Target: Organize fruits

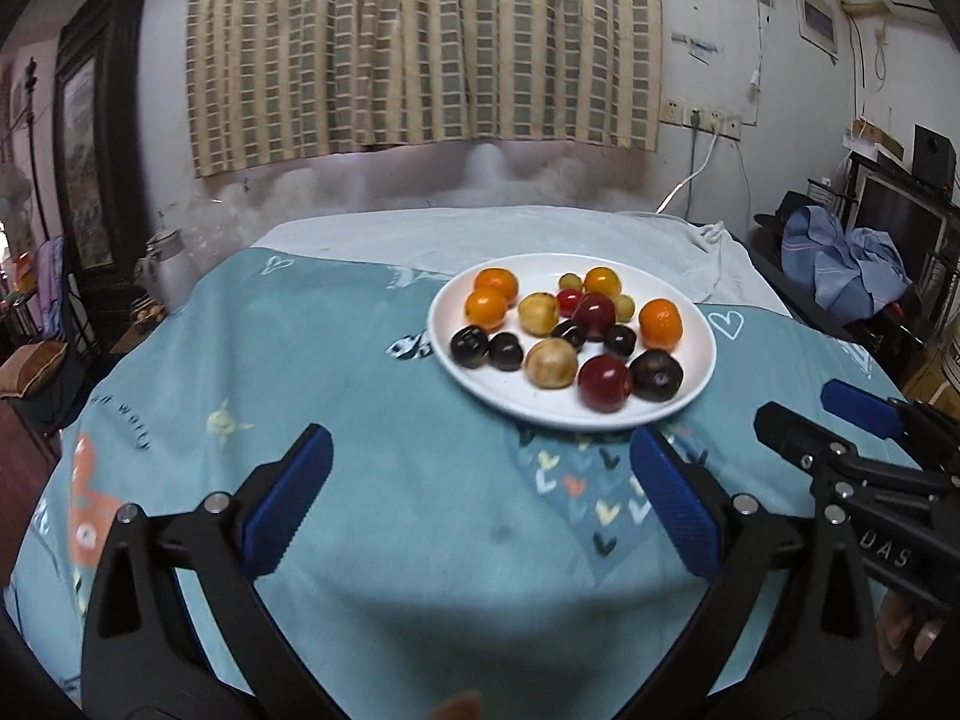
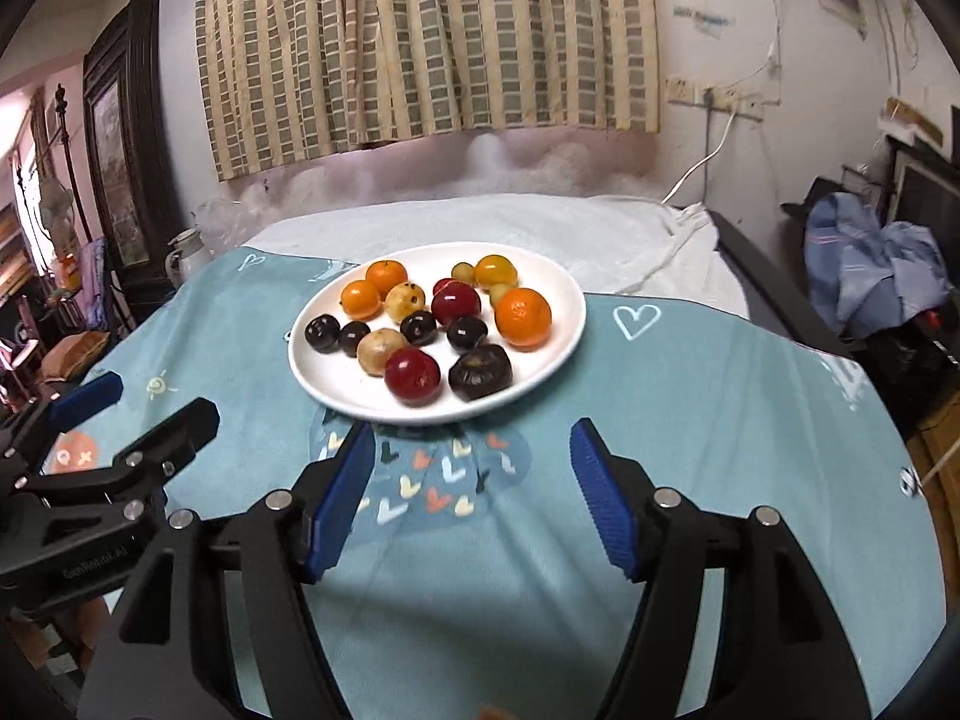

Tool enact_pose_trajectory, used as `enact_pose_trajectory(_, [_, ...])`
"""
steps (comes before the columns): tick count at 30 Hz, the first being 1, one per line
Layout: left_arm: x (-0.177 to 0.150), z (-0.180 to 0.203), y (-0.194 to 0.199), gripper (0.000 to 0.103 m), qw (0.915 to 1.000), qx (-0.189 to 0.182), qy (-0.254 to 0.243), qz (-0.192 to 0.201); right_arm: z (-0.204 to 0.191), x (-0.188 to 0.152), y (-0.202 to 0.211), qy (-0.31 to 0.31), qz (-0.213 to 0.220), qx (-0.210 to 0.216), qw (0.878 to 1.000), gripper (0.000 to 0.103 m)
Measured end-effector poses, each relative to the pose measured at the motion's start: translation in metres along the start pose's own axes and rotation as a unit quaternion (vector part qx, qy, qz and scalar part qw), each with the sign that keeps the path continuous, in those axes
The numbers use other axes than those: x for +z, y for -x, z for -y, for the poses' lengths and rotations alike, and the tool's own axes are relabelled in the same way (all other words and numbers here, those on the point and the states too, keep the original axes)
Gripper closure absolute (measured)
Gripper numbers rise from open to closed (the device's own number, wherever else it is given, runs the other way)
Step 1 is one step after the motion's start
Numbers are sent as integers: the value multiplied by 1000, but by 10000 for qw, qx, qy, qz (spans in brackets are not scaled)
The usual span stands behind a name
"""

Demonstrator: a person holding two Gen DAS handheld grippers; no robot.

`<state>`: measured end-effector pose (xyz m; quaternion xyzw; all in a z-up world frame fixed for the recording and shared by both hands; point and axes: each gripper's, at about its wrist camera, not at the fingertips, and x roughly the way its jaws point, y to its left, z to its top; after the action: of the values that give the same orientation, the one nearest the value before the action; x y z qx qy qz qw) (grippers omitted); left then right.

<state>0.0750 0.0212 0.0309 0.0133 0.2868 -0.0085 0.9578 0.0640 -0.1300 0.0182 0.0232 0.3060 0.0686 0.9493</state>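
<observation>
I see a white plate [image 1: 699,354] of mixed fruit sitting on a teal cloth [image 1: 372,396] that covers the table. My left gripper [image 1: 480,462] hovers just short of the plate's near rim, its two blue-padded jaws spread wide with nothing between them. My right gripper [image 2: 471,450] is likewise spread apart and empty, its tips close to the plate's front edge; from the left wrist view only its side shows at the right border, partly cut off.

On the plate I can pick out a big orange [image 2: 522,317] on the right, two smaller orange fruits [image 2: 387,277] at the back left, a red fruit [image 2: 412,375] at the front, another red fruit [image 2: 455,305] near the middle, and a large dark fruit [image 2: 480,380] at the front right. Several small dark round fruits [image 2: 322,333] lie in a loose row across the middle, and two tan ones [image 2: 381,350] sit among them. The tiny pale fruits at the back are half hidden behind others, so I cannot tell what they are.

Beyond the teal cloth, a white sheet [image 2: 540,228] covers the far end of the table, under a checked curtain [image 2: 432,42]. A heap of blue clothing [image 2: 870,264] lies off to the right, its lower part cut off by the table edge.
</observation>
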Motion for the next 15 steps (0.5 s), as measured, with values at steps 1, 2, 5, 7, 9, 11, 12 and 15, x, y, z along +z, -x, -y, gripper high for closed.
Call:
enact_pose_trajectory(1, [-2, -1, 2, 2, 10000, 10, -4, 23, -3, -3, 3, 48, 57, -18, 10000, 35])
enact_pose_trajectory(2, [-3, -1, 3, 2, 10000, 34, -3, 47, -6, -7, 7, 147, 174, -93, 9997, 35])
enact_pose_trajectory(5, [-6, -4, 3, 2, 9999, 117, -43, 63, -11, -10, 10, 435, 315, -288, 9981, 35])
enact_pose_trajectory(7, [-8, -5, 0, 2, 9998, 207, -73, 27, -11, -11, 6, 519, 301, -443, 9972, 35])
enact_pose_trajectory(9, [-9, -3, -4, 2, 9995, 267, -168, -75, -7, -13, 1, 453, 226, -260, 9984, 35])
enact_pose_trajectory(11, [-9, 0, -6, 2, 9993, 156, -267, -194, -4, -14, -6, 403, 31, 160, 9991, 35])
enact_pose_trajectory(12, [-9, 1, -6, 2, 9994, 41, -274, -224, -4, -15, -8, 398, -27, 229, 9989, 35])
enact_pose_trajectory(15, [-10, 5, -2, 2, 9994, 22, -266, -199, -5, -18, -12, 423, -68, 94, 9990, 35])
